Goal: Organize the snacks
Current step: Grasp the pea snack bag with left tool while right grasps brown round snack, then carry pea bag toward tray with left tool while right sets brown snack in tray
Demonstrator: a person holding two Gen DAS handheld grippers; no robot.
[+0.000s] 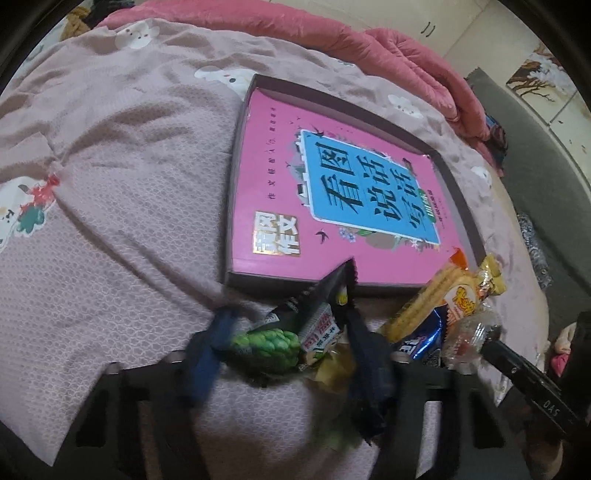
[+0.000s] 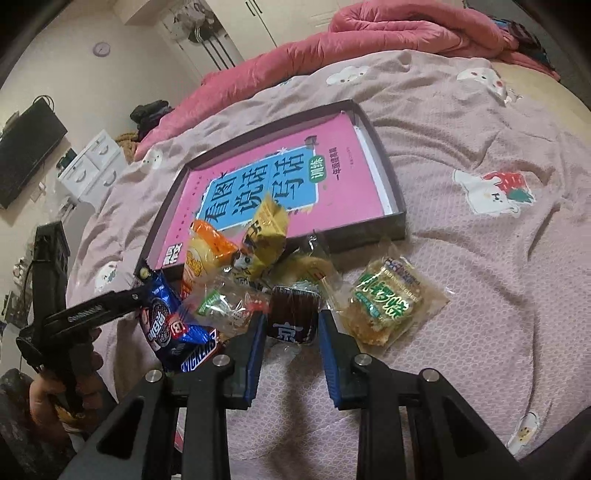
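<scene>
A pile of wrapped snacks lies on the bed before a shallow dark box (image 2: 384,166) that holds a pink book (image 2: 332,192). In the left wrist view my left gripper (image 1: 291,332) has its blue fingers around a black and green snack packet (image 1: 295,325), blurred by motion. In the right wrist view my right gripper (image 2: 291,325) has its blue pads on both sides of a dark brown snack (image 2: 293,314). A green-labelled clear packet (image 2: 388,302), an orange packet (image 2: 207,258), a yellow packet (image 2: 267,225) and a blue Oreo packet (image 2: 166,325) lie around it.
The mauve patterned bedsheet (image 1: 110,221) covers the bed. A pink quilt (image 2: 406,33) is bunched at the far edge. A white drawer unit (image 2: 92,166) and a dark screen (image 2: 26,147) stand beside the bed. The box (image 1: 236,177) and book (image 1: 280,192) also show in the left wrist view.
</scene>
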